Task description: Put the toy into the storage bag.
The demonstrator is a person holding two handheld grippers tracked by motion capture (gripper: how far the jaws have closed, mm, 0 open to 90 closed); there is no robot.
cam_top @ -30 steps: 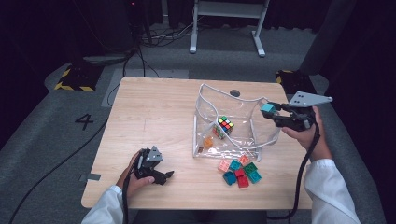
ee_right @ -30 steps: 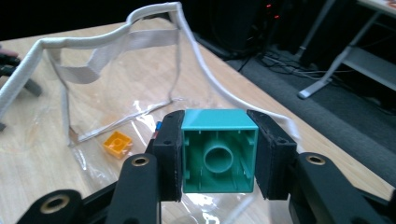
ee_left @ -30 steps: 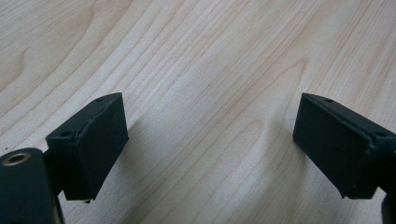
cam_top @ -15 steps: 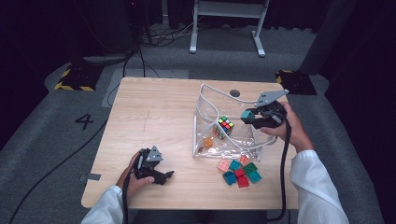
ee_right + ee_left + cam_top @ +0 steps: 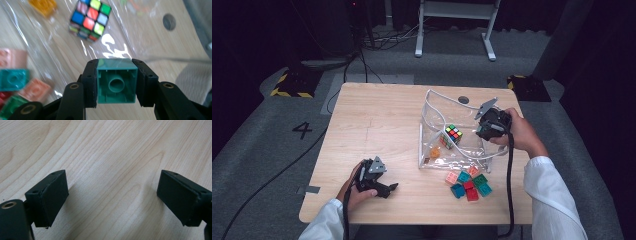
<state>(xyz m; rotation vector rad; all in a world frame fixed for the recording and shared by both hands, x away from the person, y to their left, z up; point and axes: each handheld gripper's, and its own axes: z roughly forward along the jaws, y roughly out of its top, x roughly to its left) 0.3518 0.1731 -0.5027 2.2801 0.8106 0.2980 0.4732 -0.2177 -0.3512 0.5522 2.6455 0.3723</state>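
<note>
From the high view, your right gripper sits over the right edge of the clear plastic bag, which lies open on the wooden table. Inside the bag you have a puzzle cube and an orange brick. Just in front of the bag, outside it, a cluster of teal, red, pink and green bricks lies on the table. Your left gripper rests near the front left edge of the table, well apart from the bag.

In the left gripper view, your jaws stand wide apart with nothing but bare wood between them.

In the right gripper view, your jaws are clamped on a teal brick, its hollow underside facing the camera. Beyond it, through the plastic, you see the puzzle cube and the orange brick, with the loose bricks blurred at the left.
</note>
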